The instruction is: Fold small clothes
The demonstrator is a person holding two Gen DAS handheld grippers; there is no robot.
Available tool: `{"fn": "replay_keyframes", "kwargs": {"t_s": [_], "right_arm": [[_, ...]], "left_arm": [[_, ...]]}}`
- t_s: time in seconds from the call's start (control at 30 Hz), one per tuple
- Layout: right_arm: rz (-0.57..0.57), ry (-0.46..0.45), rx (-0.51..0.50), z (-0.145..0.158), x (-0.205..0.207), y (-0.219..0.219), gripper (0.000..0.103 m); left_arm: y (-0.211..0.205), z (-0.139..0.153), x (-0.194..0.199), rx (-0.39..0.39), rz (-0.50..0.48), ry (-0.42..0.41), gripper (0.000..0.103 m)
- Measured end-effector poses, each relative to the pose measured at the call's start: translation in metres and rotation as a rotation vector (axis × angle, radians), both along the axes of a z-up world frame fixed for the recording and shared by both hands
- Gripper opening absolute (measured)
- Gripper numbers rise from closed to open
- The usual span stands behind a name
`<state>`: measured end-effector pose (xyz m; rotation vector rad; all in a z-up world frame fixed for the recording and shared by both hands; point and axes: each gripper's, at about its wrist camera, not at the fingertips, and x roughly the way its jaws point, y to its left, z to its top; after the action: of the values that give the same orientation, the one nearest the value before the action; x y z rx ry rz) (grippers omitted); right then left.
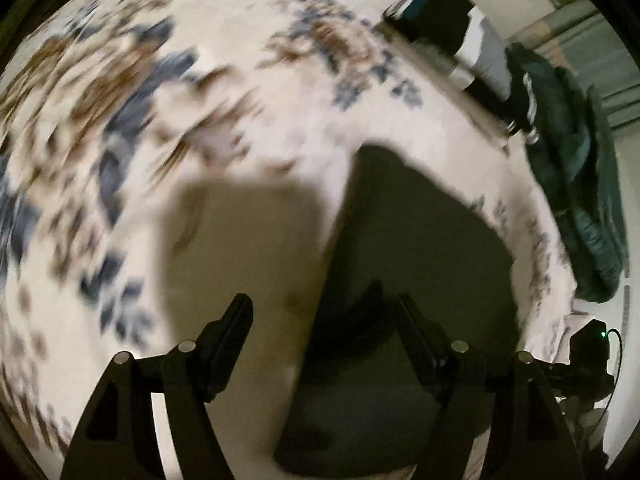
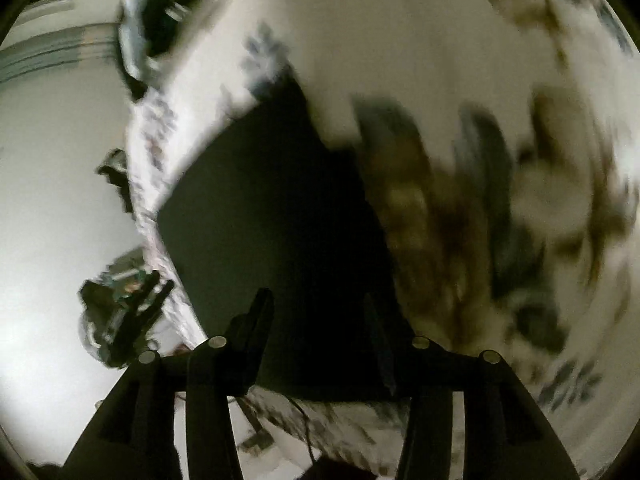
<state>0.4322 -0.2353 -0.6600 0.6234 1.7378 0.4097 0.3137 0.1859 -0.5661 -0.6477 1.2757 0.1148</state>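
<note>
A dark garment (image 1: 400,248) lies flat on a white bedspread with a blue and brown flower print (image 1: 240,40), close to the bed's edge. My left gripper (image 1: 320,304) hangs above the garment's near part with its jaws apart and nothing pinched between them. A grey shadow falls on the bedspread to the garment's left. In the right wrist view the same dark garment (image 2: 272,208) fills the middle. My right gripper (image 2: 316,300) stands over its near edge, jaws apart, and the pads do not press on the cloth. Both views are blurred.
A black-and-white striped folded piece (image 1: 452,28) and a dark green garment (image 1: 576,200) lie at the bed's right edge, seen as a blurred pile (image 2: 152,12) in the right wrist view. A black device with a green light (image 1: 588,344) sits below the bed's edge. Pale floor (image 2: 52,200) lies beyond.
</note>
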Motion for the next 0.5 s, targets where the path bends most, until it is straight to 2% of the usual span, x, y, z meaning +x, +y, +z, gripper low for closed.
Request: {"fn": "replay_keyframes", "kwargs": {"t_s": [0.1,0.17,0.23,0.27,0.3,0.33,0.4,0.5], "right_arm": [[0.006,-0.024,-0.007,0.005,-0.028,0.003,0.050],[0.010,-0.017,-0.082,0.001,-0.045,0.003,0.050],[-0.002,-0.020,-0.074,-0.005,-0.054,0.004,0.049],[-0.009,-0.032,-0.081,-0.005,-0.056,0.004,0.045],[-0.020,-0.068,-0.094,-0.003,-0.060,0.004,0.020],[-0.025,-0.082,-0.112,-0.001,-0.063,0.003,0.005],[-0.053,-0.111,-0.118,0.009,-0.069,-0.007,0.004],[-0.044,-0.192,-0.188,0.037,-0.086,-0.014,0.004]], "left_arm": [[-0.004,-0.004,-0.025,0.002,0.034,0.038,0.071],[-0.007,-0.004,-0.040,0.005,0.054,0.054,0.071],[-0.009,-0.003,-0.049,0.003,0.072,0.060,0.071],[-0.011,-0.004,-0.053,0.000,0.081,0.065,0.071],[-0.013,-0.003,-0.056,-0.002,0.086,0.067,0.071],[-0.015,-0.002,-0.058,0.001,0.089,0.064,0.071],[-0.019,0.003,-0.061,0.013,0.088,0.058,0.071],[-0.022,0.011,-0.062,0.017,0.087,0.042,0.071]]}}
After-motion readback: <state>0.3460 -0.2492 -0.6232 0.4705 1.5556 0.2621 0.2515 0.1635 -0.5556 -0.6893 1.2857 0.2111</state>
